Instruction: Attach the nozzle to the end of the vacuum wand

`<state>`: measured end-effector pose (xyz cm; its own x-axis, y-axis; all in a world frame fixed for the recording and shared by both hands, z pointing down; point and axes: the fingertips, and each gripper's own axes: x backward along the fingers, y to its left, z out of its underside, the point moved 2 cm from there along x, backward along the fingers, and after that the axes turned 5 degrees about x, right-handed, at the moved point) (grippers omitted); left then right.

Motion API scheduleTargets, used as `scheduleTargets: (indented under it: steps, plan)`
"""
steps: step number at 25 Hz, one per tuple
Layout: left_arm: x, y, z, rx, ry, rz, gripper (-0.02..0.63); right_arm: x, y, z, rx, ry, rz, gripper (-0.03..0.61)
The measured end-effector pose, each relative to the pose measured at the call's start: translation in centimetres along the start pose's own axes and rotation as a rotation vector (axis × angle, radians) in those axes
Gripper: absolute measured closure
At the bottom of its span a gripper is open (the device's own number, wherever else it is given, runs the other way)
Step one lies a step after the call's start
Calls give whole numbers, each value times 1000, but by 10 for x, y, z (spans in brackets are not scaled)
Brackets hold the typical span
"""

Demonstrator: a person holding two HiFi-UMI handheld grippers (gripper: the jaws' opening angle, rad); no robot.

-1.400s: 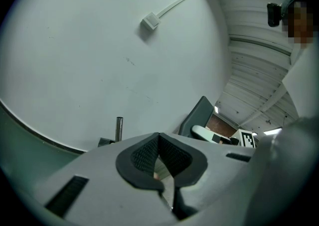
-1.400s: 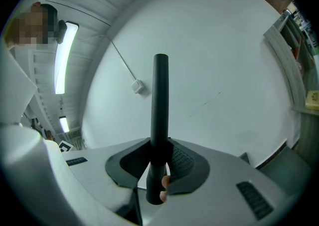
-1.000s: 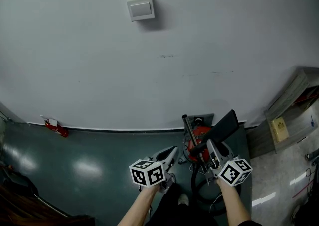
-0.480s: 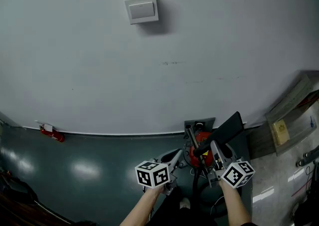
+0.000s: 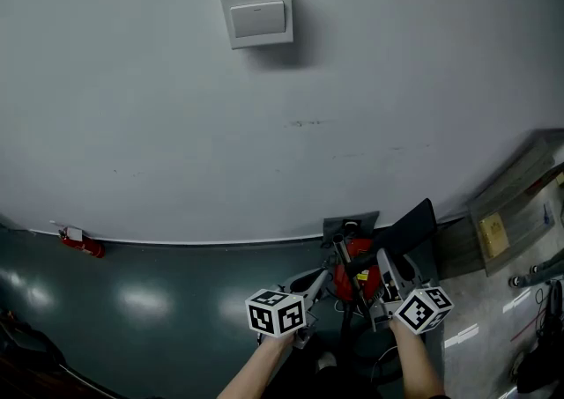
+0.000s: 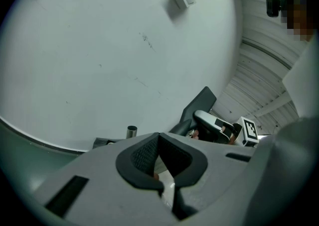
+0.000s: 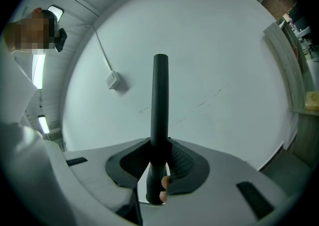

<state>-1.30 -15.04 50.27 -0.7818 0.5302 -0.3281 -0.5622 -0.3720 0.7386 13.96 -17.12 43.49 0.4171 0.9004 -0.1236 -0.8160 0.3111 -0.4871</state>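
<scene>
Right gripper point(image 7: 159, 159): grips long black plastic nozzle point(image 7: 160, 105). Left gripper point(image 6: 159, 145): clenched, empty. Recommended: align nozzle with grey metal wand tip point(image 6: 131, 131); push straight.

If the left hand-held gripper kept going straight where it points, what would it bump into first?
Probably the white wall, slipping between the wand's metal end and the black nozzle; depth is hard to judge.

Bare workroom: wall switch point(image 5: 256, 15), shelving point(image 5: 509, 210)
</scene>
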Motion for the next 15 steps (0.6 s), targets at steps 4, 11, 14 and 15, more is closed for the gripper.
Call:
scheduleTargets:
  steps: [4,11,14,15]
  plan:
    - [-11,3,-1,-45,31,18,611,-13,-3,-6,12,-10,20,482]
    - [-35,17,1,-47,44,13,611,-42,-17,-11,30,-11,34,482]
    - [-44,25,4,-47,45,-6,611,-54,-21,-12,47,-3,28,482]
    - [-47,28,4,-44,43,-14,611,-58,-23,-12,54,1,24,482]
